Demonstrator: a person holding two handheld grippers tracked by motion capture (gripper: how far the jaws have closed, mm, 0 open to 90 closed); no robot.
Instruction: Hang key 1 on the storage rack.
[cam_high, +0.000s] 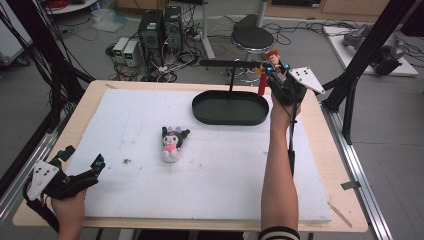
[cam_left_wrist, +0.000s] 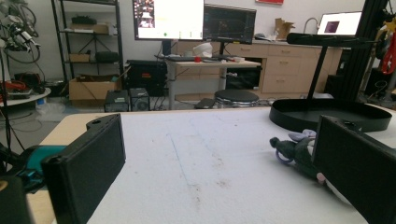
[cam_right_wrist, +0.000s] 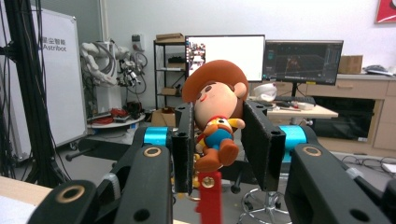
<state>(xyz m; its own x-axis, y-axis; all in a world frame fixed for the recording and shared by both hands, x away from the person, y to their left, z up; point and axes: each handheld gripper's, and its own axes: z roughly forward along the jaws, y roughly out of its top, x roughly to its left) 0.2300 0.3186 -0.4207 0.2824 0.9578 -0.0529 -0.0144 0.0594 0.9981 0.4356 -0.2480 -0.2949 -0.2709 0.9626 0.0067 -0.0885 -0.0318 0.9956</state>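
Note:
My right gripper (cam_high: 274, 67) is raised over the table's far right, just right of the black oval tray (cam_high: 200, 107). It is shut on a cowboy figure (cam_right_wrist: 217, 121) with a brown hat, a yellow and blue outfit and a red strap hanging below; the same cowboy figure (cam_high: 272, 57) pokes up between the jaws. A small black and pink plush doll (cam_high: 171, 142) lies on the white foam mat (cam_high: 150, 190) near the middle. My left gripper (cam_high: 82, 162) rests at the near left corner, open, with nothing between its jaws. Its own view has the plush doll (cam_left_wrist: 292, 149) partly behind the right jaw.
The black tray (cam_left_wrist: 327, 114) carries a post with a flat black bar on top (cam_high: 230, 63). Beyond the table stand a black stool (cam_high: 252, 37), computer towers (cam_high: 160, 27) and cables on the floor. Black frame posts (cam_high: 360, 60) rise at the right.

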